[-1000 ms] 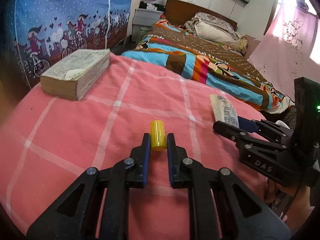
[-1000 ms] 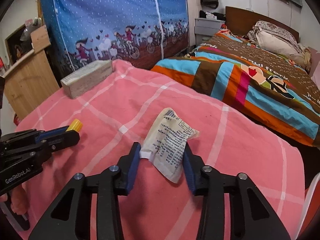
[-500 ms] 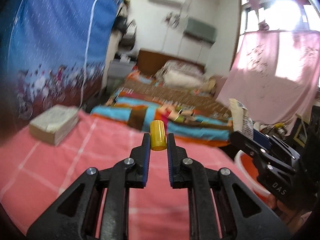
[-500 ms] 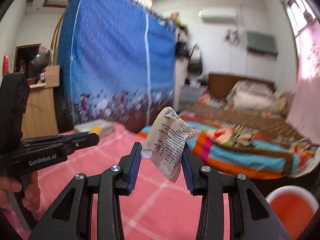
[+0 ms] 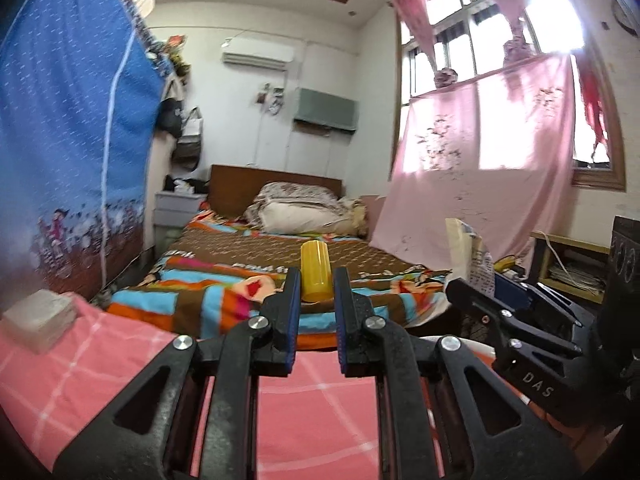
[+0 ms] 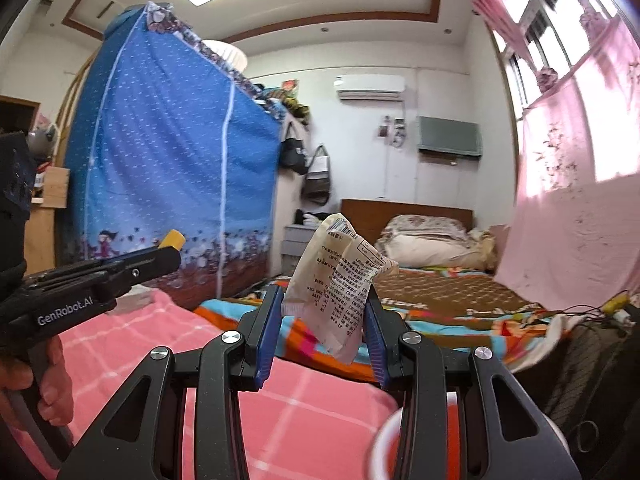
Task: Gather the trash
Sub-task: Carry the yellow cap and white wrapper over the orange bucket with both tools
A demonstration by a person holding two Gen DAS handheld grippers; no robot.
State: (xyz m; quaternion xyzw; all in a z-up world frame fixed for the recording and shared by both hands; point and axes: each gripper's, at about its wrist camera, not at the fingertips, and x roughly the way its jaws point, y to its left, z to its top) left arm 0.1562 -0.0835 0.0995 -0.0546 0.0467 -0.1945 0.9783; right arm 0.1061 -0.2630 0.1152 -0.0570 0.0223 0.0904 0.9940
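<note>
The left gripper (image 5: 316, 280) clamps a yellow cap (image 5: 315, 271); the right gripper (image 6: 324, 314) pinches a printed paper packet (image 6: 340, 280) — both held level above the pink bedspread (image 6: 132, 340), probably for carrying to the red bin (image 6: 452, 436) — only its rim shows, cut off below.

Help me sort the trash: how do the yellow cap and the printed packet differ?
The yellow cap is a small, rigid, plain cylinder; the printed packet is a larger, flat, crumpled pouch covered in text. The cap stands upright in the left gripper; the packet leans in the right gripper. Both are clamped and lifted off the pink blanket.
</note>
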